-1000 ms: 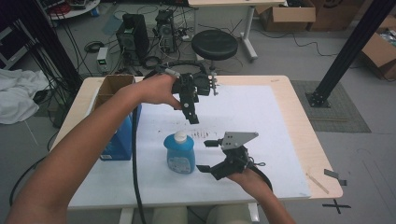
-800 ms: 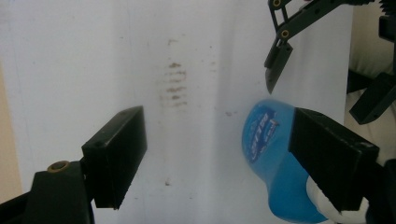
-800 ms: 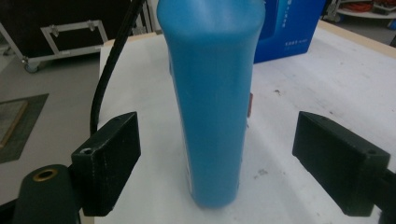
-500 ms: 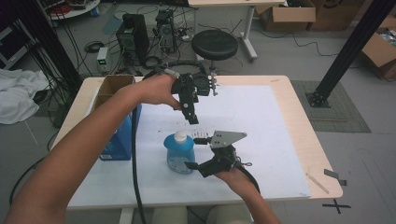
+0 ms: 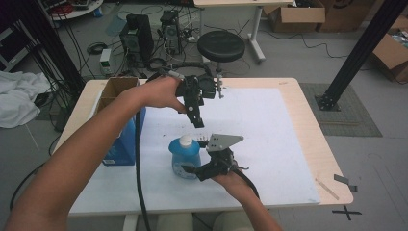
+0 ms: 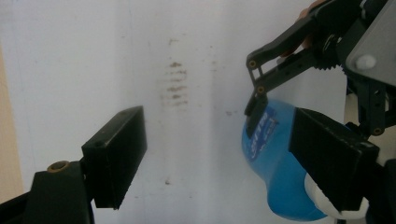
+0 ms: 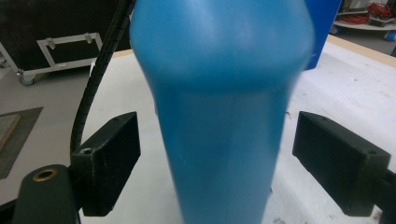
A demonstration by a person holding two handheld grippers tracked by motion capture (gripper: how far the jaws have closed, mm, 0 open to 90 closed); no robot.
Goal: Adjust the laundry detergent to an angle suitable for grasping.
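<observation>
The bottle [image 5: 185, 155] is bright blue with a white cap and a label of white lettering on its side. Both tongs, left [image 5: 196, 120] and right [image 5: 188, 169], are black; the right one carries a grey three-cornered plate. The tabletop [image 5: 308, 130] is pale wood under a white sheet flecked with dark smudges. The box [image 5: 120, 144] at the left is blue with a brown cardboard top.

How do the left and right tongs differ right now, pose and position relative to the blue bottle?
The right tongs sit low at the table, jaws either side of the blue bottle with gaps, not touching. The left tongs hang higher, pointing down above and behind the bottle's white cap, with only bare table between their jaws. Both are open, and neither grips anything.
</observation>
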